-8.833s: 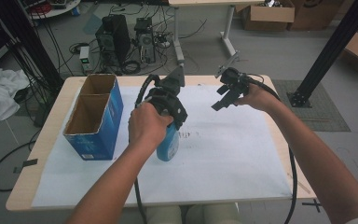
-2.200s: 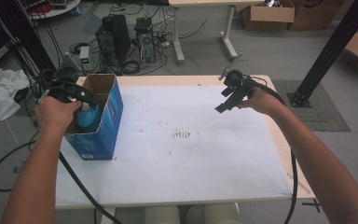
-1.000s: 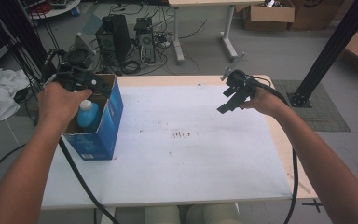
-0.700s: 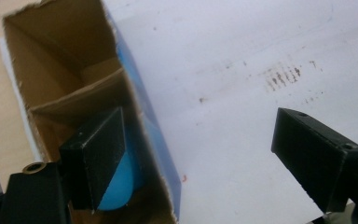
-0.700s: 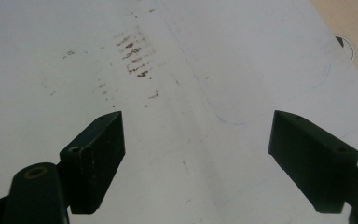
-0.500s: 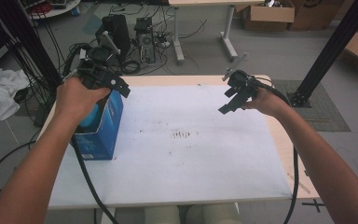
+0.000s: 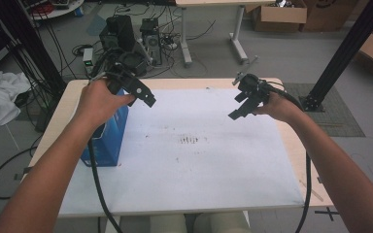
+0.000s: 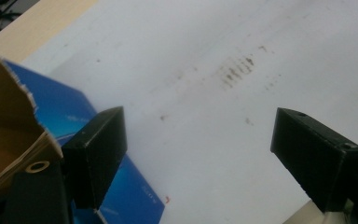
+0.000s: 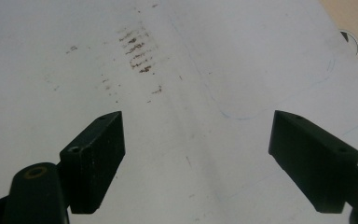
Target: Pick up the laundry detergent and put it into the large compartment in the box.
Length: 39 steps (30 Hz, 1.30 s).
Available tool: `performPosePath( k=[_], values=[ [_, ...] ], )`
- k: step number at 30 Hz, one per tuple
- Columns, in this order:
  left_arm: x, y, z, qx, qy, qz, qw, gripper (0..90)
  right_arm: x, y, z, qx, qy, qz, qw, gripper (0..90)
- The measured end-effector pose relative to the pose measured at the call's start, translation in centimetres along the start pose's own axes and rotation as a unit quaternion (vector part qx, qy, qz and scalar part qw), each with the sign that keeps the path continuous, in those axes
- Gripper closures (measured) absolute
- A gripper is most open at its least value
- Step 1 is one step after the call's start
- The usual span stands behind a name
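While the person's left hand (image 7: 99, 99) hangs over the left side of the table (image 7: 298, 162), the blue box (image 7: 108, 141) stands beneath it, on the left edge of the white sheet (image 7: 189, 179). The wrist and forearm cover most of the box's open top. The left gripper (image 7: 143, 94) points out past the box's right wall toward the middle of the sheet. In the left gripper view its jaws stand wide apart with nothing between them, and the box's blue side (image 8: 137, 198) and torn brown inner flap (image 8: 9, 140) sit just below the left jaw. That spread, empty claw held clear of the rim suggests it has nothing to carry here and is lifted so as not to catch the cardboard.

Toward the middle, a patch of brown smudges (image 7: 190, 141) marks the sheet, well apart from both tools.

On the right, the right gripper (image 7: 241, 103) is raised above the sheet near the far edge and tilted down. Its jaws are likewise released and empty, and the right gripper view shows the smudges (image 9: 135, 51) and a faint pencilled outline (image 9: 270, 100) beyond them. Parked there, it seems simply kept out of the left hand's way.
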State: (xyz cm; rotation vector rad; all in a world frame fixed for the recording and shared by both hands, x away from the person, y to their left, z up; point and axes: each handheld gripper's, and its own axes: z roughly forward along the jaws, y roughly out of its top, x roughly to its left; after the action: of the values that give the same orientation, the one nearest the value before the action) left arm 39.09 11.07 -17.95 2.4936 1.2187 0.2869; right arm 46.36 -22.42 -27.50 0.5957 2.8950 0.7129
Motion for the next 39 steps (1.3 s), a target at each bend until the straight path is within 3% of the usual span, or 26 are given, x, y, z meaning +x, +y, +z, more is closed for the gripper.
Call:
performPosePath(
  k=[6, 11, 23, 33, 39],
  values=[
    [-1.3, 1.0, 0.8, 0.002, -0.011, 0.022, 0.9997, 19.2, 0.0, -0.2, -0.3, -0.002, -0.001, 0.002, 1.0, 18.4],
    [-2.5, 1.6, 1.7, 0.014, -0.021, 0.054, 0.9982, 19.8, 0.1, -0.3, -0.4, -0.001, -0.002, 0.004, 1.0, 18.4],
    [-5.5, 2.7, 4.6, 0.036, -0.049, 0.118, 0.9912, 19.8, -0.1, -0.4, -0.3, 0.001, -0.002, 0.003, 1.0, 18.3],
    [-6.4, 3.0, 5.7, 0.051, -0.045, 0.132, 0.9889, 20.0, 0.0, -0.5, -0.2, 0.001, -0.001, 0.002, 1.0, 18.3],
    [-6.4, 3.1, 5.8, 0.052, -0.044, 0.13, 0.9892, 20.0, 0.0, -0.6, -0.1, 0.0, 0.001, 0.003, 1.0, 18.3]
  ],
)
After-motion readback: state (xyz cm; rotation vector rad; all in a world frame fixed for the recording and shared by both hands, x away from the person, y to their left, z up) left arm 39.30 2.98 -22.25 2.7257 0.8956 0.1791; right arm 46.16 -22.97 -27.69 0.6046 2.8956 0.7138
